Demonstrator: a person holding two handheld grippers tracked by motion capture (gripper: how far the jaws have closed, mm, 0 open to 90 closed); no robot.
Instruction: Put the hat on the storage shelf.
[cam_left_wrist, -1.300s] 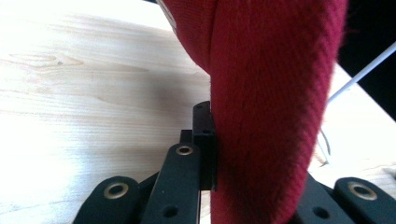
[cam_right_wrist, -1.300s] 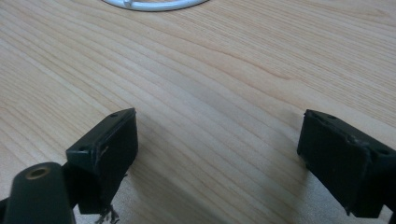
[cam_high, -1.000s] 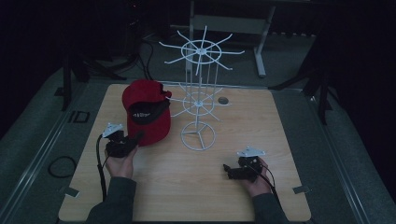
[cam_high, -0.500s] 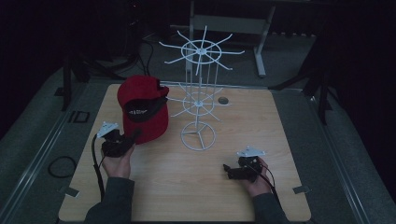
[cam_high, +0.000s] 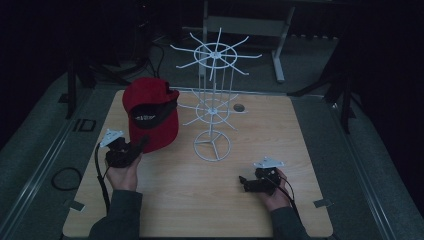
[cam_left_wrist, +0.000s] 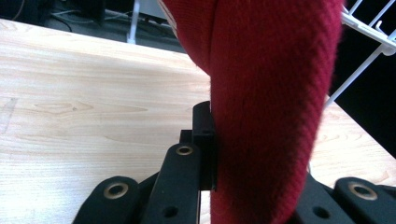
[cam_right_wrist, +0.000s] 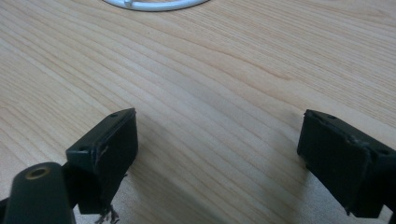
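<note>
High view: a red cap (cam_high: 150, 117) is held lifted at the 10 o'clock part of the wooden table (cam_high: 300, 145), its hollow underside turned toward the camera and showing a dark inner band with a white label; nothing else lies inside it. The left gripper (cam_high: 134, 149) sits at 8 o'clock, its jaws closed on the cap's lower edge. Just to the cap's 3 o'clock stands a white wire rack (cam_high: 212, 107) with two tiers of bare spokes and a ring base; whether cap and rack touch cannot be told. The right gripper (cam_high: 245, 181) rests low at 5 o'clock, well apart from the rack.

Left gripper view: red fabric fills the gap between the jaws.

Right gripper view: jaws spread wide over bare wood, holding nothing.
</note>
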